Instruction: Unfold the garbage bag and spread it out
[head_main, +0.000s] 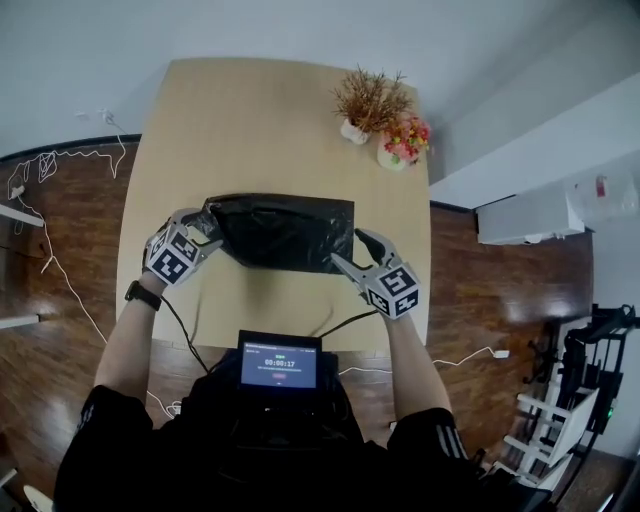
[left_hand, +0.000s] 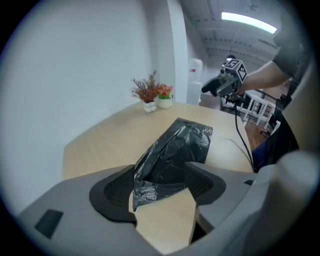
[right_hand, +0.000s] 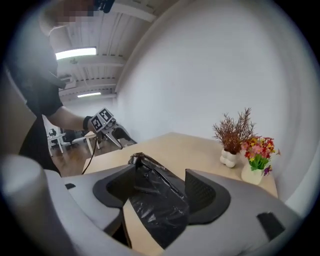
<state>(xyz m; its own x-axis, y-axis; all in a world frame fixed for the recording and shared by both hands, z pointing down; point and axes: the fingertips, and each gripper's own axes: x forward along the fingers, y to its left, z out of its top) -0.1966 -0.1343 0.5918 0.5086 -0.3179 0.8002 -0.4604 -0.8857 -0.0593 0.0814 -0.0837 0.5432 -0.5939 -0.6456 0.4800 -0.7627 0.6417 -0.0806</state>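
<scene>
Only the gripper views show the left gripper and right gripper gaping astride the black garbage bag; tan table, wood floor.

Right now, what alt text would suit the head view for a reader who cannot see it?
A black garbage bag lies partly folded on a light wooden table, the left hand-held gripper at its left end and the right hand-held gripper at its near right corner. Pots of dried twigs and flowers stand at the far right corner.
</scene>
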